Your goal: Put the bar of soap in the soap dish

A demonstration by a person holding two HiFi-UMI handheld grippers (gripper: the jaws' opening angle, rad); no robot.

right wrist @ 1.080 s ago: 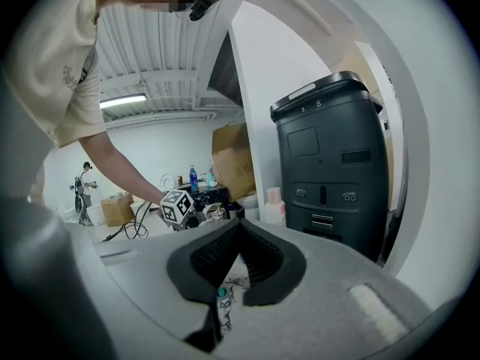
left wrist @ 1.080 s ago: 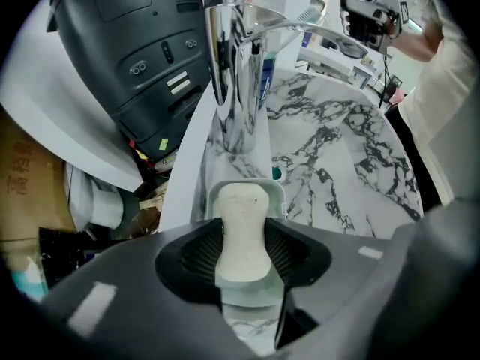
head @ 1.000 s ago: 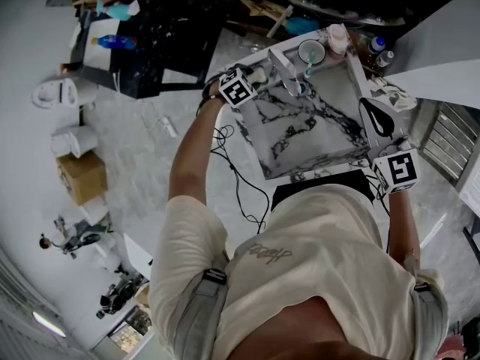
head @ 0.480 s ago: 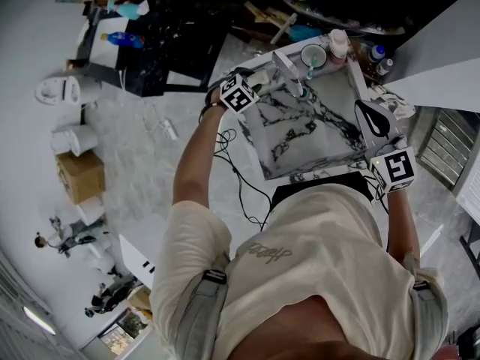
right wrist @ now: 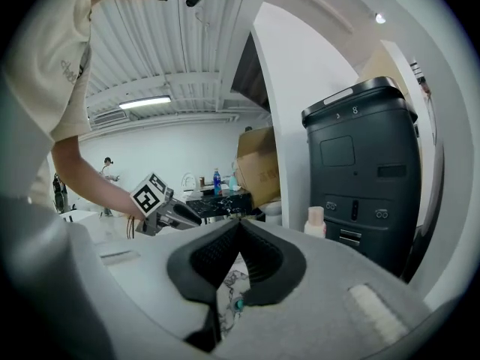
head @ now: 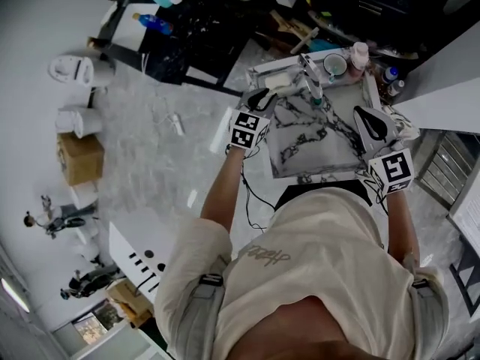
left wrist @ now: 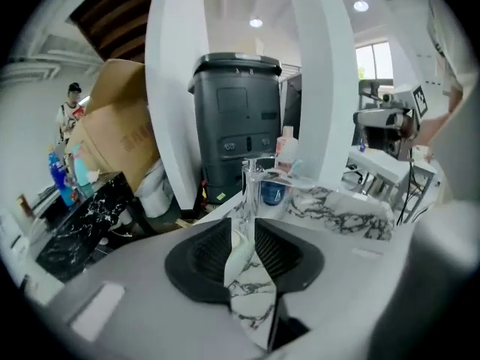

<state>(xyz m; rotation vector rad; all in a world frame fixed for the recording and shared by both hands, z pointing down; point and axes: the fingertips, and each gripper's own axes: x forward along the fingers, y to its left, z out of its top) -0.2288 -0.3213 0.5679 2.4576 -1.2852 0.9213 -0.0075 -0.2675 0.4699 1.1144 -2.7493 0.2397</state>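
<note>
The bar of soap [head: 279, 81] shows as a pale block at the far left corner of the marble top [head: 330, 145]; I cannot tell the soap dish apart from it. My left gripper [head: 261, 98] hangs raised above the top's left edge, just short of the soap. Its jaws are closing with nothing between them; through the gap the left gripper view shows marble and a small white shape [left wrist: 240, 238]. At the right edge of the top my right gripper [head: 373, 122] is shut and empty, its tips meeting [right wrist: 240, 223]. The right gripper view also shows the left gripper [right wrist: 171, 214].
A chrome tap [head: 311, 81] [left wrist: 251, 190], a cup with a toothbrush [head: 334, 66] and a pink-capped bottle [head: 360, 53] stand along the far edge of the top. A black bin [left wrist: 236, 118], a cardboard box [left wrist: 112, 141] and a dark marble table [head: 172, 43] lie beyond.
The left gripper has lifted off the far left corner and drawn back toward the left edge, rolling as it went. The pale bar stays at the corner. The right gripper barely shifted.
</note>
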